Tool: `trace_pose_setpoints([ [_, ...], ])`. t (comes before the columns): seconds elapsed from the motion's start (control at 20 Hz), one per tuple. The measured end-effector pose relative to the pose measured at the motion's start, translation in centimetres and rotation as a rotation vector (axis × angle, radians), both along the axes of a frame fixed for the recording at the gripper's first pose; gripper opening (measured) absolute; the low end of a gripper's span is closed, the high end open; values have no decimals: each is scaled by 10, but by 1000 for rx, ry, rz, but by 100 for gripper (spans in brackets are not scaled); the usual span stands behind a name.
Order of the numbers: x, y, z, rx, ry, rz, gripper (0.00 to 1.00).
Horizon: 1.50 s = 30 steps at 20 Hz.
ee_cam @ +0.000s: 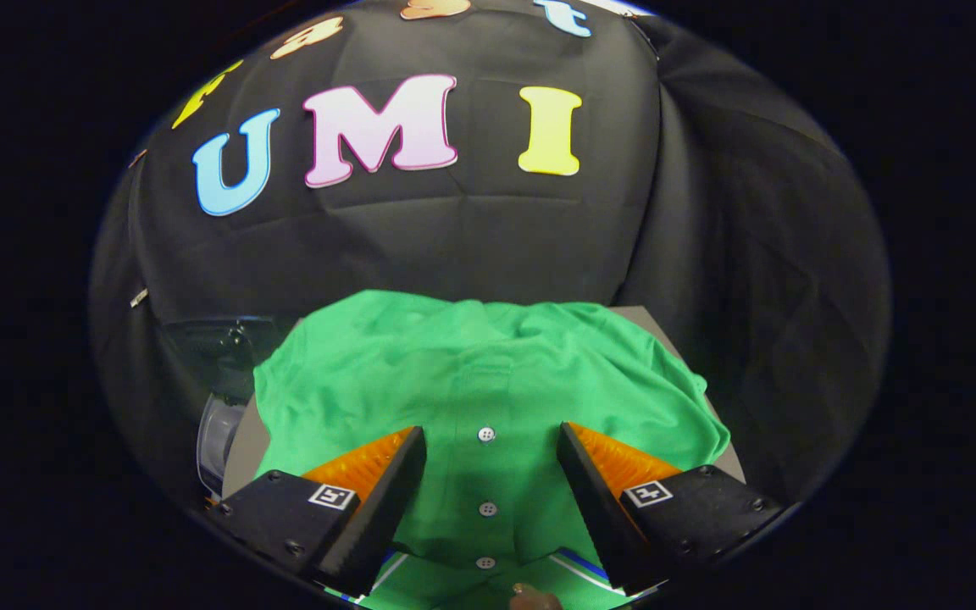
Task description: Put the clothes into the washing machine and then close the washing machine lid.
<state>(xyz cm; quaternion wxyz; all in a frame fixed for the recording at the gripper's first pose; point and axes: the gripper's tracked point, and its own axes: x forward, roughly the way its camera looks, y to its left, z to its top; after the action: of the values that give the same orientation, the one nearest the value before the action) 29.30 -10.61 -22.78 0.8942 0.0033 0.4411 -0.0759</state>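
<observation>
On the bench (244, 440) lies a soft, crumpled green shirt (471, 381) with round buttons (486, 435); the gripper (492, 440) is spread wide over it.

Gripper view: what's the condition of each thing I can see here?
Green shirt: spread flat on the table, buttoned, not yet picked up.
Gripper: open, fingers apart over the button strip, gripping nothing.
Table: mostly covered by the shirt.
Washing machine: beyond the table's edge; lid state unclear.

Gripper cam close above green shirt (488, 381), facing fwd toward booth's back wall (471, 246), jaws apart.
</observation>
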Motion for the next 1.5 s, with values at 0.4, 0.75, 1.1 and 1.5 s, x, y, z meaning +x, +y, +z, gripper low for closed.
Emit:
trace_pose_setpoints([
  [0.4,-1,0,-3,2,88,3,99],
  [0.75,3,-4,-6,-69,139,43,16],
  [1.1,3,-2,5,30,57,-5,5],
  [1.5,18,25,109,193,-203,16,5],
])
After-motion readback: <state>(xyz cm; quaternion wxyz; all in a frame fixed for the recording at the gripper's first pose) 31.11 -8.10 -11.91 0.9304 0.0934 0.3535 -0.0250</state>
